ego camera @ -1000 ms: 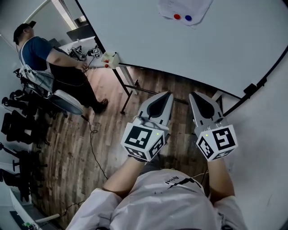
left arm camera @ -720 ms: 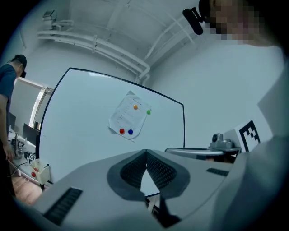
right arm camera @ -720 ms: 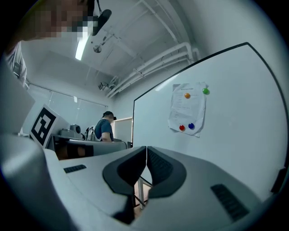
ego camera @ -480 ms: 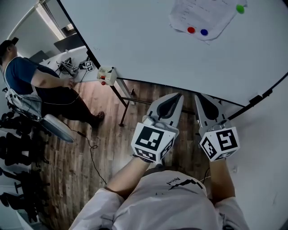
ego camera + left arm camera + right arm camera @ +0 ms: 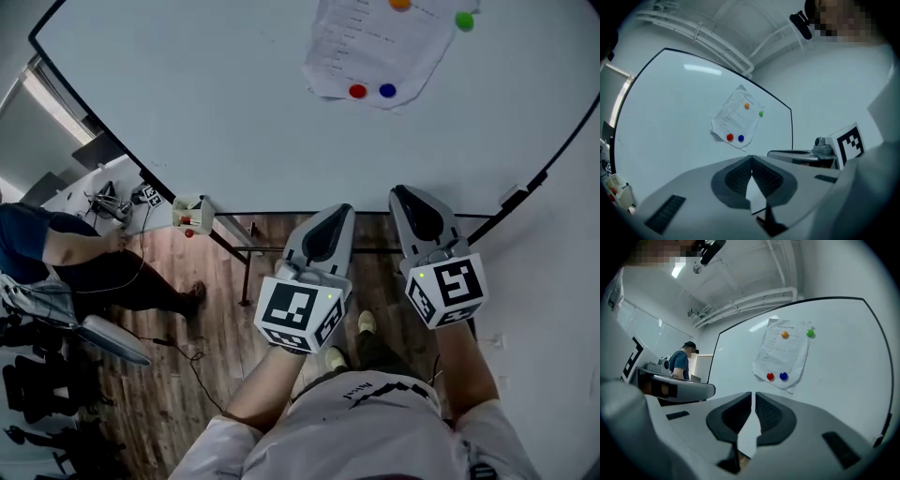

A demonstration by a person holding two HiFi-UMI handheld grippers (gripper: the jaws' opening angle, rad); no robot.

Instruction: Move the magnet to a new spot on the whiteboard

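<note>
A white paper sheet (image 5: 375,47) hangs on the whiteboard (image 5: 216,112), with a red magnet (image 5: 357,91) and a blue magnet (image 5: 387,91) at its lower edge. A green magnet (image 5: 463,20) and an orange magnet (image 5: 400,4) sit near its top. My left gripper (image 5: 339,212) and right gripper (image 5: 401,194) are held side by side below the board, well short of the magnets. Both point up at the board, shut and empty. The left gripper view shows shut jaws (image 5: 751,158) under the red magnet (image 5: 730,137). The right gripper view shows its jaws (image 5: 753,394) below the blue magnet (image 5: 783,376).
A person (image 5: 56,253) sits on an office chair (image 5: 108,337) at a desk on the left. A small box (image 5: 190,214) sits at the desk's corner. The whiteboard's stand legs (image 5: 246,258) and a cable (image 5: 202,375) are on the wooden floor.
The head view has swung up and left, so the paper with its magnets now sits lower and nearer the middle. Both grippers have risen towards the board's lower edge and stayed shut.
</note>
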